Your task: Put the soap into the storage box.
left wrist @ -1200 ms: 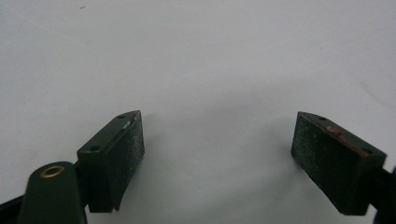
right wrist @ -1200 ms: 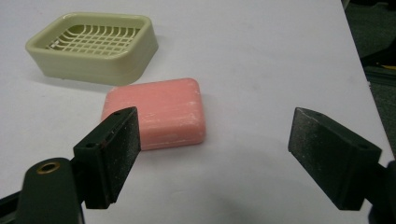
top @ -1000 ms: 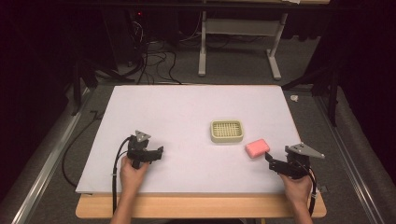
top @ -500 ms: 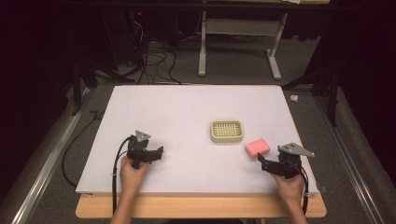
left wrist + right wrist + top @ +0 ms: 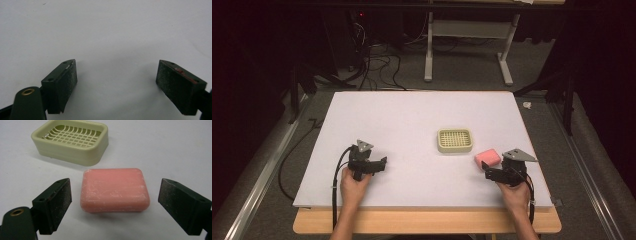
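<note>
A pink bar of soap [image 5: 488, 158] [image 5: 115, 190] lies flat on the white table, just right of a pale green soap dish [image 5: 455, 140] [image 5: 72, 141] with a grid floor that holds nothing. My right gripper [image 5: 488, 174] [image 5: 113, 205] is open and low, its jaws standing one to each side of the soap without touching it. My left gripper [image 5: 381, 165] [image 5: 116, 82] rests open at the front left, with only bare table between its jaws.
The white table top [image 5: 412, 115] stretches wide behind both grippers. Its wooden front edge [image 5: 427, 222] runs just below the hands. Beyond the far edge stand a desk frame [image 5: 467, 45] and cables [image 5: 372, 65] on the floor.
My right gripper has moved left and forward toward the pink soap, which now sits between its jaws. The left gripper has stayed where it was.
</note>
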`<act>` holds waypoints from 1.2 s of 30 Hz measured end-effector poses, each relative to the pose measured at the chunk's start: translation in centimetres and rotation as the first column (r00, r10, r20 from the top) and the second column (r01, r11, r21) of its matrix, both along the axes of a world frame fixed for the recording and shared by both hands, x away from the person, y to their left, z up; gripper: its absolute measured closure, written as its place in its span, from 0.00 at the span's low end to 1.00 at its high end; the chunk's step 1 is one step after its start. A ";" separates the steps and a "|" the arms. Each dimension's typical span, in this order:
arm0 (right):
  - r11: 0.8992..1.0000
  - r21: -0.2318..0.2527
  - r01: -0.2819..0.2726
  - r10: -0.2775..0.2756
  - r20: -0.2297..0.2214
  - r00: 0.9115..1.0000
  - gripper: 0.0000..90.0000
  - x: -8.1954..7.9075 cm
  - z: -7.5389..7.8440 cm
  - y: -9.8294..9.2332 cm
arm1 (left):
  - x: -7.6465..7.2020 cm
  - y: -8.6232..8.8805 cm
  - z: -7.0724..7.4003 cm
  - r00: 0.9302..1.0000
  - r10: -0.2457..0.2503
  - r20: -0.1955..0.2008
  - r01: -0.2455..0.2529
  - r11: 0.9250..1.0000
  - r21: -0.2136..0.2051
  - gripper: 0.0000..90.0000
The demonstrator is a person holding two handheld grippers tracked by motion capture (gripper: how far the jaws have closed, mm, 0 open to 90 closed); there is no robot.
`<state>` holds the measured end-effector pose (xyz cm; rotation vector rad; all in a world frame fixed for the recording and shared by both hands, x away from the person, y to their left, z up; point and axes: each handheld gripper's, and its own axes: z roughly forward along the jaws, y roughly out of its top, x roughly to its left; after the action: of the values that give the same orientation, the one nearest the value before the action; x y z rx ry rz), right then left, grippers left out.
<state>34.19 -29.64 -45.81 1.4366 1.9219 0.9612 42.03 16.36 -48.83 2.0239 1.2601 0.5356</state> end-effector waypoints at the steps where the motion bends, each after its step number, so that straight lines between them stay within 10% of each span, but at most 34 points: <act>1: 1.000 -0.003 0.001 -0.001 -0.002 1.000 0.13 0.1 0.0 0.1 | 0.0 0.0 0.0 1.000 0.000 0.000 0.000 1.000 0.000 0.20; 36: 0.997 -0.078 0.013 -0.023 -0.118 0.993 0.13 3.3 -2.3 1.3 | 0.0 0.0 0.0 1.000 0.000 0.000 0.000 1.000 0.000 0.20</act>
<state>37.44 -28.34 -48.11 1.4934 2.0048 0.8002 42.03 16.36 -48.83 2.0240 1.2599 0.5355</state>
